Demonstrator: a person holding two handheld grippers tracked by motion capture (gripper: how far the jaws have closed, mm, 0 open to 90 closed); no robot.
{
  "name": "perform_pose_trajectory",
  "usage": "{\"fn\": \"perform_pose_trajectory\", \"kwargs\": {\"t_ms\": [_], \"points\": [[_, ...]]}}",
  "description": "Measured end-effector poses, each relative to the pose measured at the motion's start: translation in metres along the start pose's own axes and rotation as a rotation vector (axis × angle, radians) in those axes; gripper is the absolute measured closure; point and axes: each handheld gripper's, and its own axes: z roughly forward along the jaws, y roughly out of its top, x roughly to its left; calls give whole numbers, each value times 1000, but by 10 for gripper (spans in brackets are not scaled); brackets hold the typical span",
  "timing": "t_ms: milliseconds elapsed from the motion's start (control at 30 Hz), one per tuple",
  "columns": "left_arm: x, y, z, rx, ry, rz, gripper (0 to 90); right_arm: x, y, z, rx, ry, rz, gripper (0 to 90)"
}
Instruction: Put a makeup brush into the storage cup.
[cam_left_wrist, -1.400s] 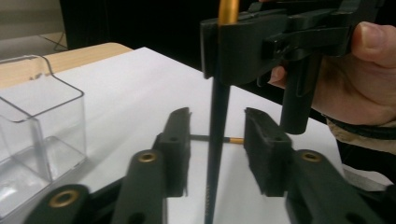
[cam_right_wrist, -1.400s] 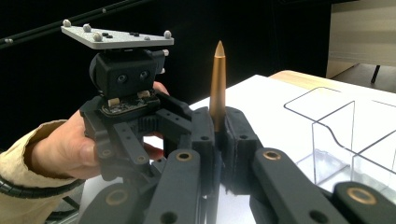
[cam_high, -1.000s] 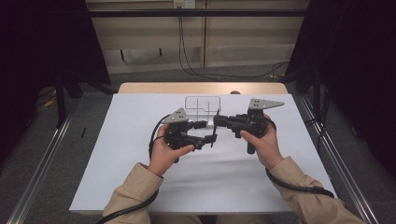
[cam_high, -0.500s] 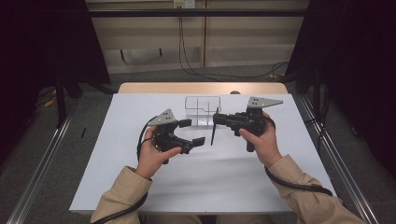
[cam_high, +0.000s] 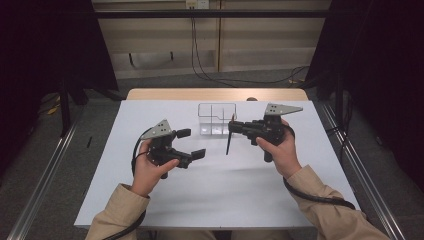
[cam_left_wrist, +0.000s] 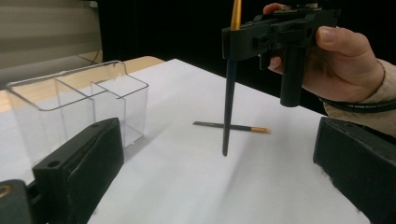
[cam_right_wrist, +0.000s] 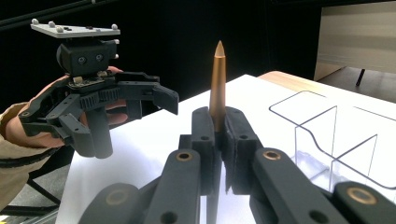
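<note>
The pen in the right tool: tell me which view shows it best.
Left gripper view: the pen hangs upright from the right tool, dark barrel and tip visible. Right gripper view shows its gold end above the pads. High view shows a thin dark line.

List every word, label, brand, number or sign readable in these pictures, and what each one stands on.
None: no readable text anywhere.
The black and gold pen in the shut right gripper bears no print.
The clear plastic compartment box, white table cover and open left gripper are unmarked.
</note>
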Motion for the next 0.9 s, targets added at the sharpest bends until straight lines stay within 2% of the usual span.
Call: {"fn": "perform_pose_trajectory", "kwargs": {"t_ms": [133,333,567,900], "points": [[1,-3,-9,8,24,22,17,1,1,-1,1,-3,-3,840],[3,-5,-20,-11,45,20,16,-1,0,-2,3,-9,1,840],[5,-9,-31,-15,61,20,9,-2,-1,-4,4,-14,-1,840],[9,-15,-48,-21,106,14,9,-4,0,-5,2,-20,-6,840]]}}
